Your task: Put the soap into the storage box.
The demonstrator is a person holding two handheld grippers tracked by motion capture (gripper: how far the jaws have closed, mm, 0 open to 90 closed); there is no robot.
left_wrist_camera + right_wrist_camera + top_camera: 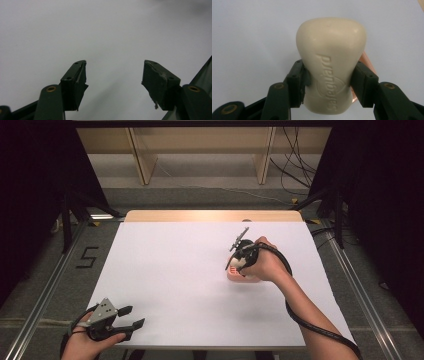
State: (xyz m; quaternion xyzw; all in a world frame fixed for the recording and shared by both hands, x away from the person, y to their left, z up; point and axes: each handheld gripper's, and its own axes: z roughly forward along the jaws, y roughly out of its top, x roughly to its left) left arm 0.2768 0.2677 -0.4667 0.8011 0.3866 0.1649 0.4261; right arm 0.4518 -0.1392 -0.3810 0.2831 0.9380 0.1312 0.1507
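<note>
Right gripper [329, 82] fingers clamped on cream soap bar [331, 62], left gripper [113, 82] fingers spread wide, grasping nothing, over white table [75, 30].

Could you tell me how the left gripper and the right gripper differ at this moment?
The left gripper is open with nothing between its jaws; the right gripper is shut on a cream soap bar. The left sits at the table's near left edge; the right works farther out on the right. Both have black jaws.
</note>
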